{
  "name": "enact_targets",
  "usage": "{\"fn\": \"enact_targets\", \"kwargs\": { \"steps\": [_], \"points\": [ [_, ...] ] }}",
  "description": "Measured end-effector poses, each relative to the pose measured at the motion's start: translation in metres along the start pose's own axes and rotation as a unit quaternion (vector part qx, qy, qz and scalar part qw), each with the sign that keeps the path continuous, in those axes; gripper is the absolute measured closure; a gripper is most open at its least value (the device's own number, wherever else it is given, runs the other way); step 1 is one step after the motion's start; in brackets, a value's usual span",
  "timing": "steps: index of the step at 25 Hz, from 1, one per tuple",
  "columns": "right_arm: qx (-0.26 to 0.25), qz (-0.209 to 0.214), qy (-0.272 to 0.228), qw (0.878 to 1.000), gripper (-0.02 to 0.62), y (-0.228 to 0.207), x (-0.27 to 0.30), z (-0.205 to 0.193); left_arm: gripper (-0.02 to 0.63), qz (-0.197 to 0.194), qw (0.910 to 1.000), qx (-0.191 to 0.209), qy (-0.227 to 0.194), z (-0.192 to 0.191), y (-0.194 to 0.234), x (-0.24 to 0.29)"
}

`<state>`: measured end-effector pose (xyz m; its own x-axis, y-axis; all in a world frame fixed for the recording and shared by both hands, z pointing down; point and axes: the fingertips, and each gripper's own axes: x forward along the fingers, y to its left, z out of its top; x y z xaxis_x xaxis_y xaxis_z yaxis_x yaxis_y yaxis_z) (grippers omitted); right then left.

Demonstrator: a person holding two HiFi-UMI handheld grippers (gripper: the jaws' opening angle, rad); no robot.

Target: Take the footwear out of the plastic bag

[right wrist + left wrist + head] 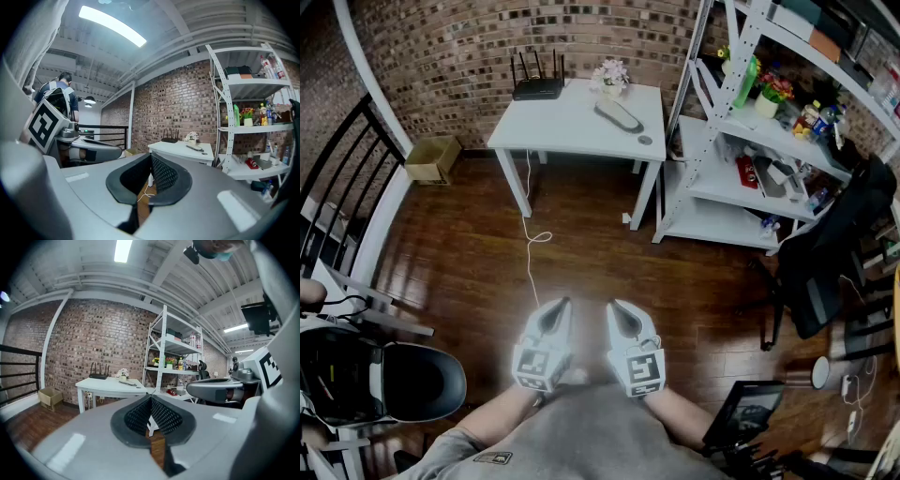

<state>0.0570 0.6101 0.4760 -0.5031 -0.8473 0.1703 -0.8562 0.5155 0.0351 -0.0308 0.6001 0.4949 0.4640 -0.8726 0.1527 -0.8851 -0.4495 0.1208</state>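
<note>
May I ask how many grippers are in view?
2: left gripper and right gripper, side by side, shut, held over the wooden floor before the person; none seems hidden.

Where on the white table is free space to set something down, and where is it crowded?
The white table is bare over its front left part, between the router at the back and the long grey object on the right. The flower pot stands behind that object. The shelf unit beside it is crowded.

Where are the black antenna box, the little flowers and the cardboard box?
Black router with antennas (537, 90): head view, flat body.
Small pot of pale flowers (611, 73): head view, blooms.
Brown cardboard box (433, 156): head view, open top.
</note>
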Motion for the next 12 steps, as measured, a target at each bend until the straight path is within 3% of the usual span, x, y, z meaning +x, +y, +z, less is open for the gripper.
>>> {"fn": "enact_targets", "kwargs": {
  "steps": [6, 12],
  "points": [
    [-0.009, -0.011, -0.002, 1.000, 0.581, 0.002, 0.016, 0.010, 0.604, 0.002, 0.9999, -0.009, -0.010, 0.003, 0.021, 0.002],
    [-0.006, -0.015, -0.004, 1.000, 0.581, -0.025, 0.044, 0.008, 0.604, 0.009, 0.9998, -0.011, -0.011, 0.006, 0.038, 0.036]
  ]
}}
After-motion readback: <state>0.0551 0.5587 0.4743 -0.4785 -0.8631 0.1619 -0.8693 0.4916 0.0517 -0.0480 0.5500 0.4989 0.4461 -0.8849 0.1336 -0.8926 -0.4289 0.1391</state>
